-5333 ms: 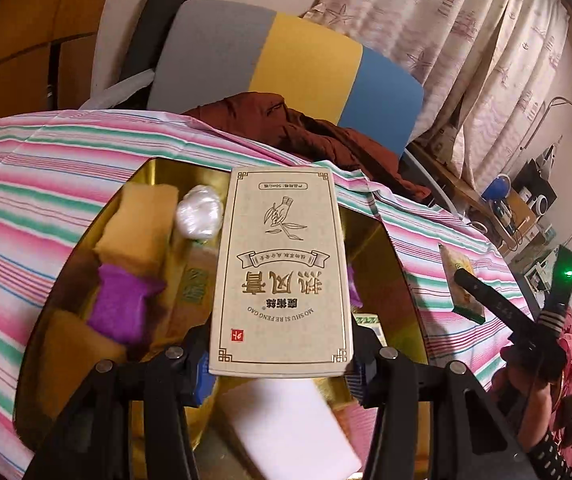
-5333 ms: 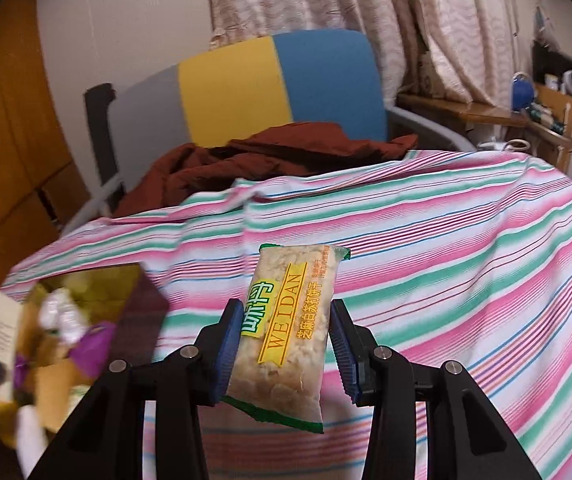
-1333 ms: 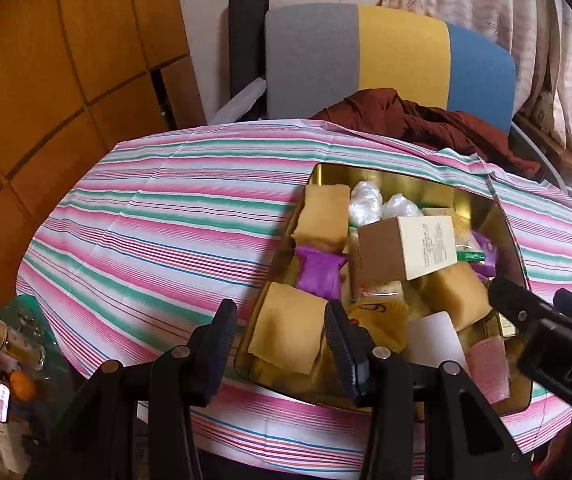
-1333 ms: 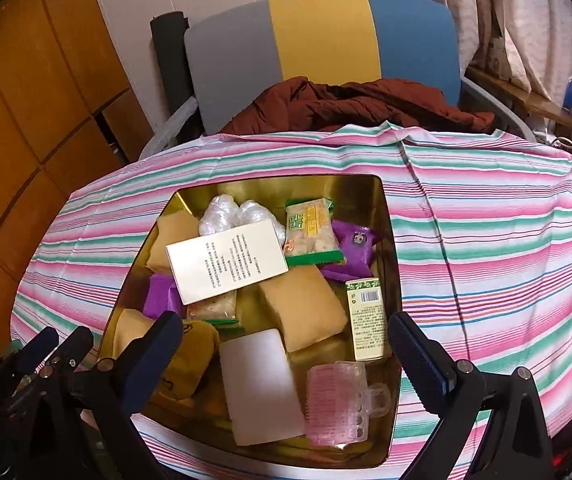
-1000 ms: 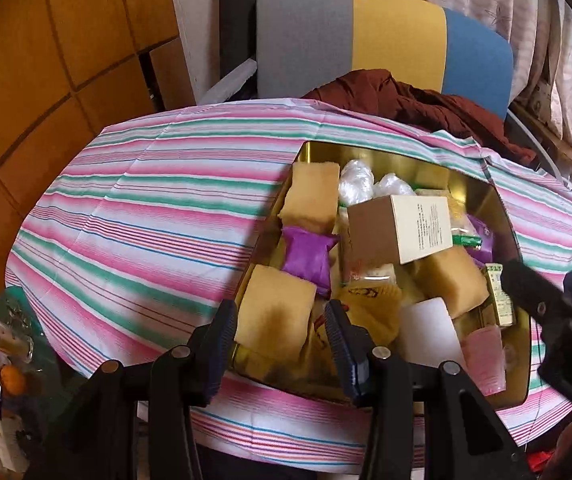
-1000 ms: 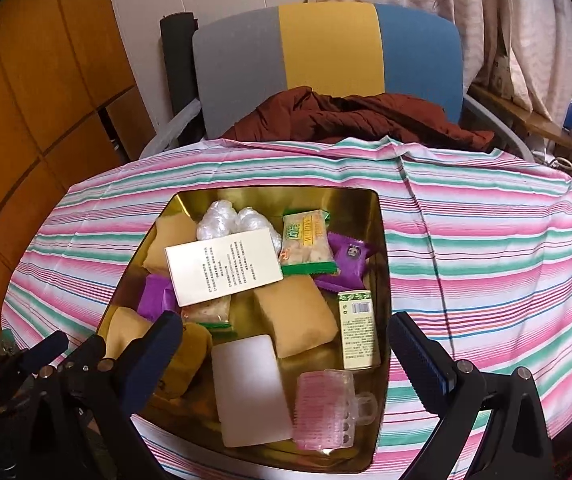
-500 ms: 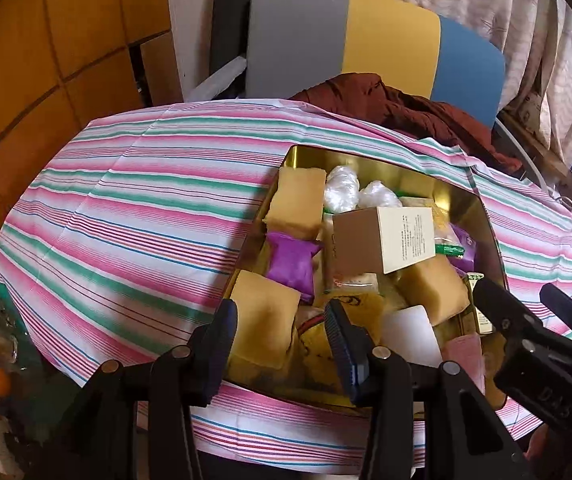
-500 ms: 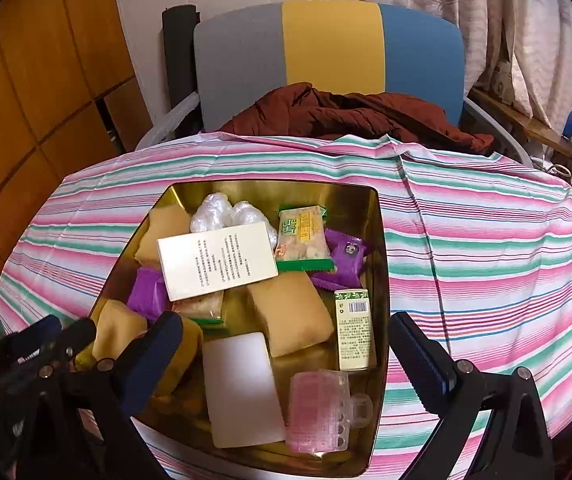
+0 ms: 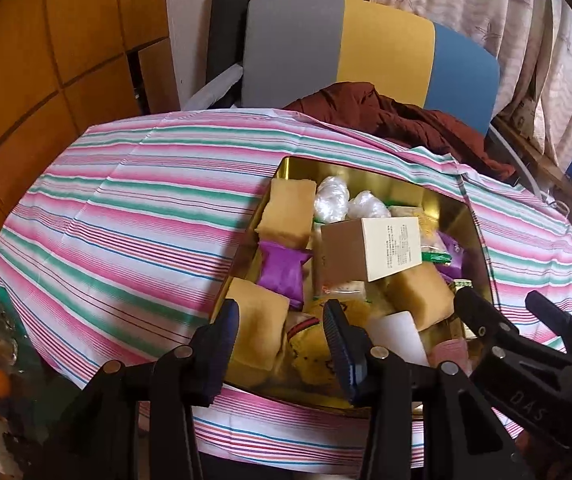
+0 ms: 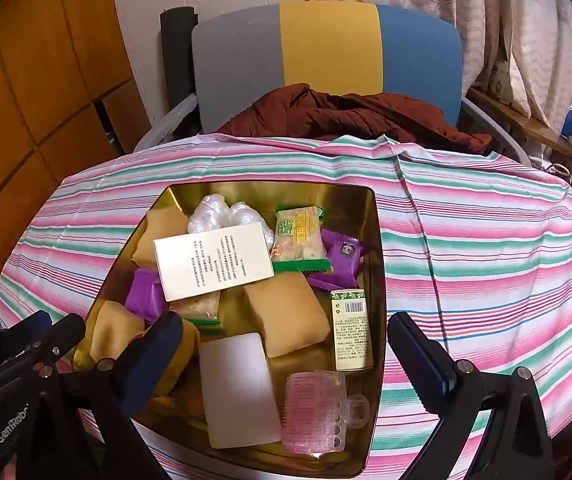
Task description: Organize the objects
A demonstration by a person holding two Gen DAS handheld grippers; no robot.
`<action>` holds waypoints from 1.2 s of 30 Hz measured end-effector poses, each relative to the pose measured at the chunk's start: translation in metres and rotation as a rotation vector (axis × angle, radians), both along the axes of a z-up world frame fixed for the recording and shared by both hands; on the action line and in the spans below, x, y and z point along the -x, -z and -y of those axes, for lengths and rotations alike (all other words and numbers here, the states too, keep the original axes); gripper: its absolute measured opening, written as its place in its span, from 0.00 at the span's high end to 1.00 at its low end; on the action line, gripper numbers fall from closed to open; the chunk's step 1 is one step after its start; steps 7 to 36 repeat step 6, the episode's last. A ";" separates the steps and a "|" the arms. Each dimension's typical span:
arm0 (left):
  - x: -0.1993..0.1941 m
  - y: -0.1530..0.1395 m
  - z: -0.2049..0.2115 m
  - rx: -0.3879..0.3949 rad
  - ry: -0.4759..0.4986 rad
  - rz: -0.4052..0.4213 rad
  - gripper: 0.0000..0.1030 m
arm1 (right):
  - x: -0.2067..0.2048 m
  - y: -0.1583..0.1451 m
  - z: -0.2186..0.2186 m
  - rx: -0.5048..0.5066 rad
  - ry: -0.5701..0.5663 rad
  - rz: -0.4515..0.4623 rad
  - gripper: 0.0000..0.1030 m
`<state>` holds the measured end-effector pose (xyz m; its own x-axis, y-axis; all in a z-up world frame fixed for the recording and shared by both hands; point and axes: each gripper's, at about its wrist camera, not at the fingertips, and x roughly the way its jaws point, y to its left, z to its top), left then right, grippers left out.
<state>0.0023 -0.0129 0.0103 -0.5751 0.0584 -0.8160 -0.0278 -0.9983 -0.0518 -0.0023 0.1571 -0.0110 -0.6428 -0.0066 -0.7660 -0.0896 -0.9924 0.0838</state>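
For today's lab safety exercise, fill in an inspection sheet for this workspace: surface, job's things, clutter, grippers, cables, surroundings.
Surface: striped tablecloth, bare around the tin.
Job's things: gold tin holds cream box, snack packet, white pad, pink brush, other packets.
Clutter: nothing seen on the cloth.
Grippers: left gripper and right gripper both empty, jaws open.
Cables: nothing seen.
Surroundings: chair with brown jacket, curtains.

Tri-colour chair [image 10: 326, 44] w/ brown jacket [image 10: 350, 116], striped tablecloth [image 10: 486, 240], curtains [image 10: 486, 8] behind.
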 end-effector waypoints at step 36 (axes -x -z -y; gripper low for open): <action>-0.002 -0.001 0.000 0.058 -0.055 -0.035 0.58 | 0.000 0.001 -0.004 0.013 0.013 0.001 0.00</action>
